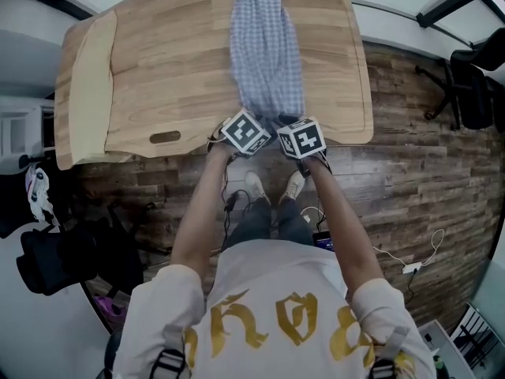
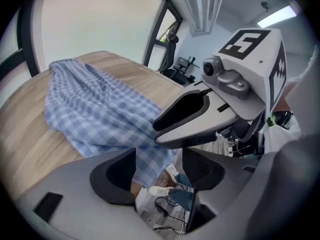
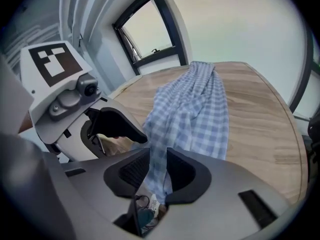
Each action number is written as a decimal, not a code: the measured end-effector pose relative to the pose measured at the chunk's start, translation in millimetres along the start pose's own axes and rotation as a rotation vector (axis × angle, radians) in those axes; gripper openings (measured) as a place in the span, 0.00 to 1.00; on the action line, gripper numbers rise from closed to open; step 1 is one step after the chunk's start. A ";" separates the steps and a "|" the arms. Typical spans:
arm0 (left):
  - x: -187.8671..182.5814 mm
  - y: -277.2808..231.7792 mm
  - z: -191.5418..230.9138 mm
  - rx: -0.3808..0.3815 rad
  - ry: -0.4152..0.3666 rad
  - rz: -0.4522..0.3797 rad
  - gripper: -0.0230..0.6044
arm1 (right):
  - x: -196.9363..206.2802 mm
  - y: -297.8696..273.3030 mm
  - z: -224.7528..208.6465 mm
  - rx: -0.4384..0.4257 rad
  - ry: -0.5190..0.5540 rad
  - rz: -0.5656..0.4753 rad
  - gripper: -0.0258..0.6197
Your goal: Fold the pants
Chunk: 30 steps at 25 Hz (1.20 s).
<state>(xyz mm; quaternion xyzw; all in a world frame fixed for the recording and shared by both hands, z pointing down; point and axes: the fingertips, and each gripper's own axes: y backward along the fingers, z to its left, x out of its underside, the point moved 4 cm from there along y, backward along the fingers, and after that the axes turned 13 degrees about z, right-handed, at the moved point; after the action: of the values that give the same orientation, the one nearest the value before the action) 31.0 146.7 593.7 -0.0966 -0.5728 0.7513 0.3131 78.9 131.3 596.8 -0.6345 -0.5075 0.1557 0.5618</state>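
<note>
Pinching with the right claw [image 3: 157, 173] a near-end corner of the checked pants [image 1: 267, 46], pads pressed onto the cloth. Holding the left claw [image 2: 159, 170] spread wide just beside it, with cloth showing in the gap but ungripped, probably to take the other corner. Stretched lengthwise along the wooden table [image 1: 158, 69], near end hanging over the edge, likely for lifting and folding away.

office-like workroom: wooden desk [image 1: 158, 69], swivel chair [image 1: 473, 85], floor cables [image 1: 430, 247], big windows [image 3: 150, 26]
</note>
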 end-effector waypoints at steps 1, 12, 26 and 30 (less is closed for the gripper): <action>0.4 -3.7 0.9 0.004 -0.013 0.017 0.49 | 0.8 -3.5 -2.2 0.009 -0.006 0.009 0.24; 2.7 -19.7 19.8 0.059 0.069 0.056 0.46 | 1.6 -7.8 -16.5 0.033 -0.108 0.009 0.25; -0.1 -19.6 31.5 0.036 0.097 0.155 0.28 | 6.0 23.5 -46.3 0.035 -0.210 -0.047 0.08; 0.2 -19.5 33.6 0.037 0.111 0.157 0.24 | 24.4 49.1 -82.3 0.098 -0.327 -0.066 0.08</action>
<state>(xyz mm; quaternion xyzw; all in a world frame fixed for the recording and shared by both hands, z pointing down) 20.9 122.8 622.6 -0.1769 -0.5313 0.7775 0.2862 175.8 112.8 589.5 -0.5557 -0.6043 0.2628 0.5069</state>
